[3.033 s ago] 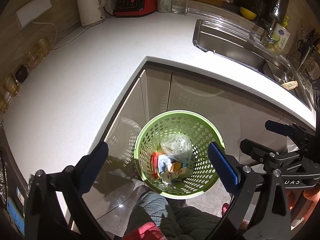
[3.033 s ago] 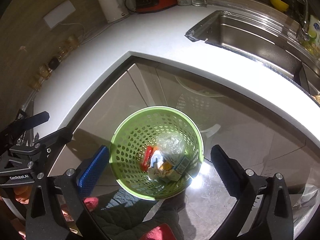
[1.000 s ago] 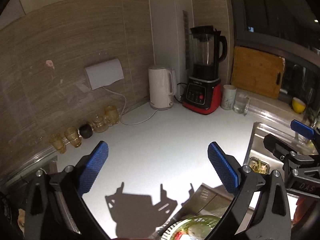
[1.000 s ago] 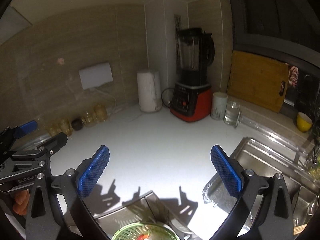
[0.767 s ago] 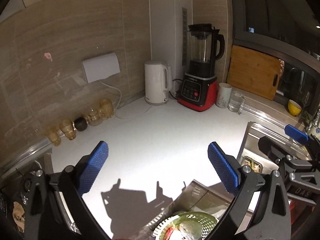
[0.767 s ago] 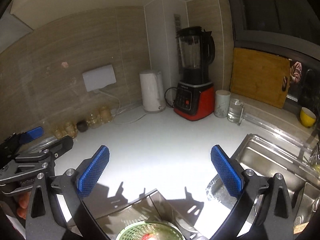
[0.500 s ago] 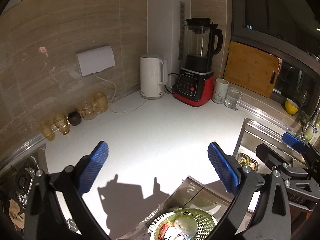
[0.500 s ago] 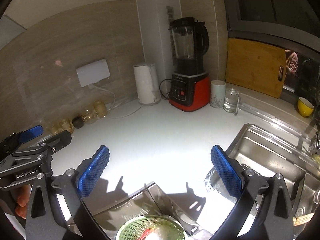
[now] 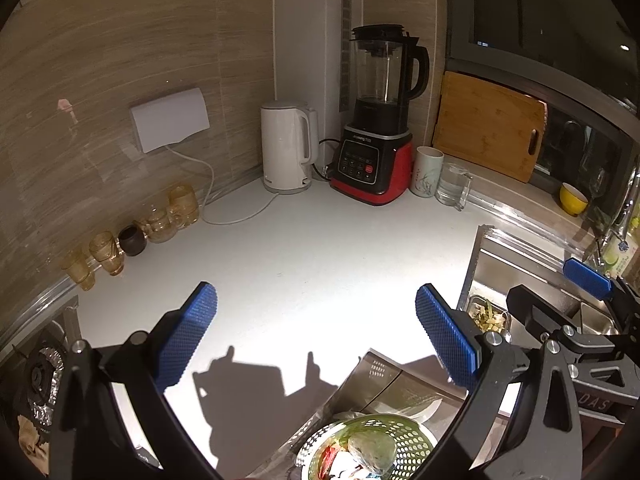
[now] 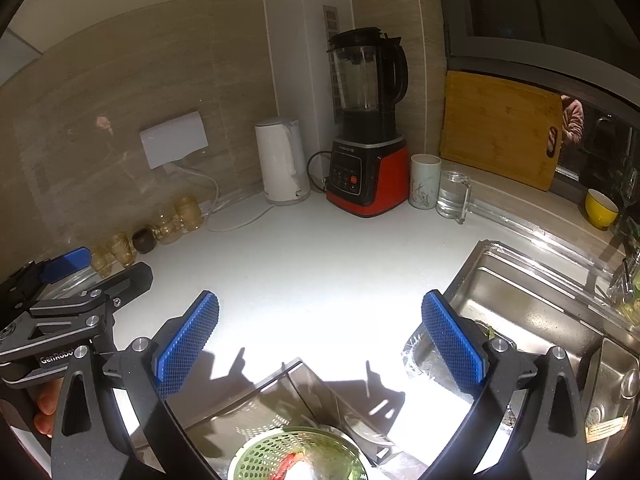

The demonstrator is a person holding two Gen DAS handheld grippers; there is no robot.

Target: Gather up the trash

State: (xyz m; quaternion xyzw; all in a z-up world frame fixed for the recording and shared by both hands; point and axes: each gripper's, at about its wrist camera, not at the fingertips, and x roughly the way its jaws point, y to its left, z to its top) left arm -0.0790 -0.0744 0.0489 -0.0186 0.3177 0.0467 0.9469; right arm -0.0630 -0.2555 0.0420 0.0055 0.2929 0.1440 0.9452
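Note:
A green perforated trash basket (image 9: pixel 404 436) stands on the floor below the counter corner, at the bottom edge of both views (image 10: pixel 260 456). Wrappers and a crumpled clear bag (image 9: pixel 370 450) lie in it. My left gripper (image 9: pixel 316 340) is open and empty, held above the white countertop (image 9: pixel 320 260). My right gripper (image 10: pixel 320 340) is open and empty too, beside it above the counter corner. Each gripper shows at the edge of the other's view.
A white kettle (image 9: pixel 286 146), a red blender (image 9: pixel 376 148), a mug (image 9: pixel 428 172) and a glass (image 9: pixel 452 186) stand at the back. Amber glasses (image 9: pixel 104 252) line the left wall. A steel sink (image 10: pixel 532 320) lies right, a cutting board (image 10: pixel 500 128) behind it.
Three seconds ago both grippers pointed down into the basket. They swung up to face the counter and back wall, and since have tilted down slightly, bringing the basket rim back into view.

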